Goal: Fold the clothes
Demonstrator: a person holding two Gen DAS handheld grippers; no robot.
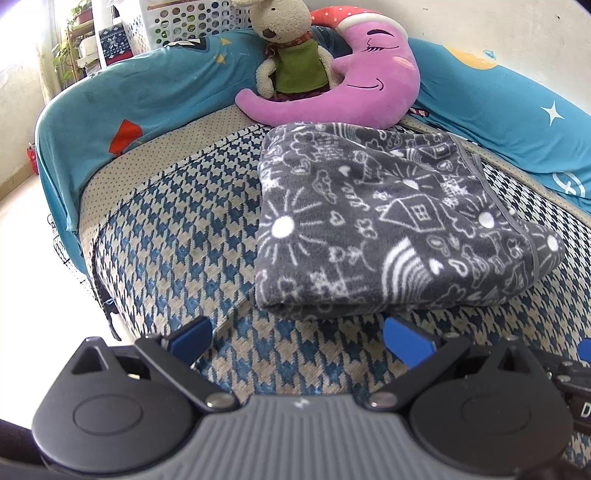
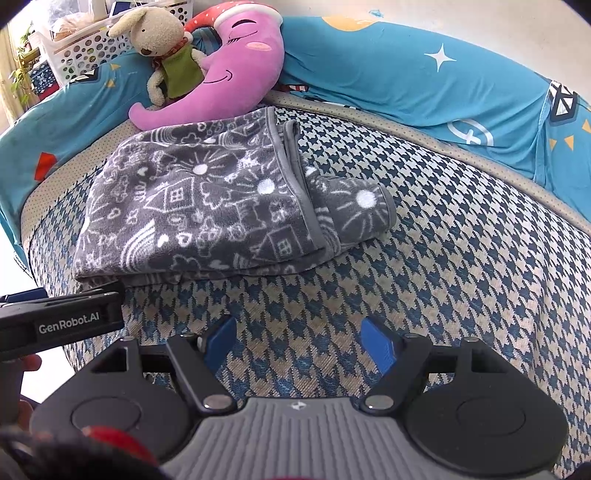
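A grey fleece cloth with white doodles (image 1: 388, 221) lies folded into a thick rectangle on the houndstooth seat. The right wrist view shows the same cloth (image 2: 207, 206) with a sleeve-like end sticking out at its right. My left gripper (image 1: 295, 336) is open, its blue fingertips (image 1: 406, 338) just short of the cloth's near fold, nothing between them. My right gripper (image 2: 299, 343) is open too, over bare seat in front of the cloth's near edge. The left gripper's black body (image 2: 59, 321) shows at the left of the right wrist view.
A purple moon pillow (image 1: 351, 92) and a beige plush rabbit (image 1: 291, 55) rest against the blue-covered backrest (image 1: 147, 99) behind the cloth. A white perforated basket (image 1: 192, 22) stands behind that. The houndstooth seat (image 2: 461, 258) drops off at its left edge (image 1: 99, 266).
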